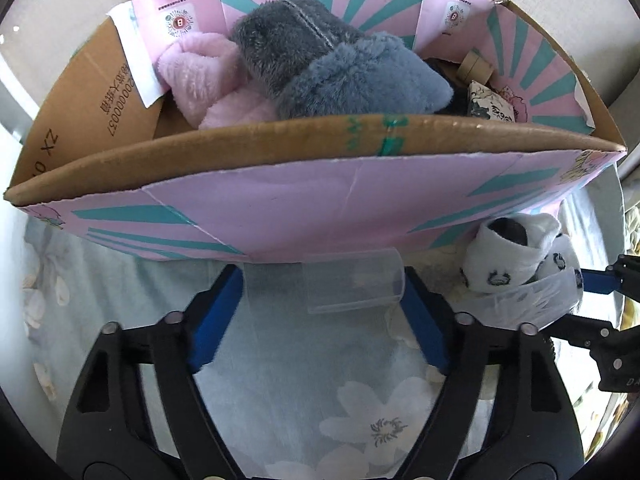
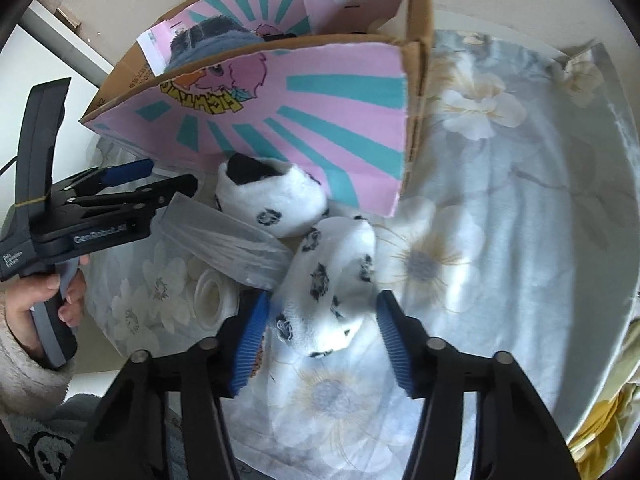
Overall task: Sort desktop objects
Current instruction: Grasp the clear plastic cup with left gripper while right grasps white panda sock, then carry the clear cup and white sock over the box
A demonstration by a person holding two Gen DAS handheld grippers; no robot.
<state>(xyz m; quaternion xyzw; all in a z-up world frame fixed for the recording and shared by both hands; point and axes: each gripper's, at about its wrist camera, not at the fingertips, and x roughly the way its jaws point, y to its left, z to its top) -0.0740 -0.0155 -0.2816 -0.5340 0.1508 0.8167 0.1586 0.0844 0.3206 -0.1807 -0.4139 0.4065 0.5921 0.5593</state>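
A pink and teal cardboard box (image 1: 320,200) (image 2: 320,92) stands on a floral cloth. It holds grey plush slippers (image 1: 340,68), a pink plush slipper (image 1: 208,76) and small items. My left gripper (image 1: 324,300) is open around a clear plastic cup (image 1: 352,284) lying by the box's near wall. My right gripper (image 2: 320,336) is open around a white spotted plush slipper (image 2: 328,284); the blue pads sit apart from it. A second white spotted slipper (image 2: 276,200) (image 1: 516,256) lies against the box.
A clear plastic lid or bag (image 2: 228,240) (image 1: 520,304) lies between the grippers. A roll of clear tape (image 2: 212,300) sits on the cloth to the left of the right gripper. The left gripper (image 2: 160,184) shows in the right wrist view, held by a hand.
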